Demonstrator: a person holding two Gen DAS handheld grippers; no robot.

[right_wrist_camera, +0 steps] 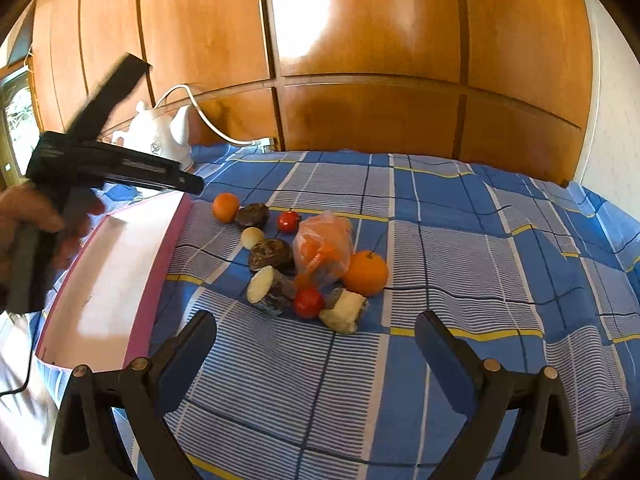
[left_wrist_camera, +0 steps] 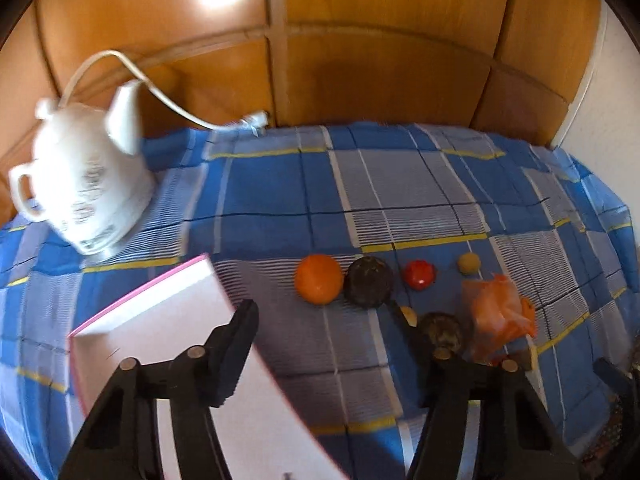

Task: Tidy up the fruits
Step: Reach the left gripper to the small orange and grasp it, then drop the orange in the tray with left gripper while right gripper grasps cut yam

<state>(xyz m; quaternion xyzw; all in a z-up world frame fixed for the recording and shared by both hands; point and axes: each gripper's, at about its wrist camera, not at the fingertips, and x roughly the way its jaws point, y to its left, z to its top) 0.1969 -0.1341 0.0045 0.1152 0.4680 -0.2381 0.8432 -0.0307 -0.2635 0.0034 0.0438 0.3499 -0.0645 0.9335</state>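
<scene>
Right wrist view: the fruits [right_wrist_camera: 304, 264] lie in a loose bunch on the blue checked cloth [right_wrist_camera: 460, 240] that covers the desk.
Box: a flat white box with a pink rim [right_wrist_camera: 160, 280] sits just beside the bunch. I see no fruit in the part that shows.
Task so far: I think it has hardly begun. All the fruit I can see lies on the cloth.
Left to do: most likely each fruit has to go into the box.
Left claw [left_wrist_camera: 324, 328]: partly open with nothing in it, held above the cloth between the box and the fruit.
Right claw [right_wrist_camera: 316, 334]: wide open and holding nothing, hanging near the bunch.
Oranges: the bigger orange [right_wrist_camera: 366, 273] is round and a bit bumpy.
Tomatoes: the near tomato [right_wrist_camera: 308, 302] is small, red and shiny.
Dark fruits: one dark lump [right_wrist_camera: 272, 255] looks rough and brown.
Cut pieces: one cut piece [right_wrist_camera: 345, 311] is pale inside with dark skin.
Bag: a thin, crinkly orange plastic bag [right_wrist_camera: 326, 248] sits in the middle.
Kettle: a smooth white kettle [left_wrist_camera: 84, 184] stands well apart from the fruit.
</scene>
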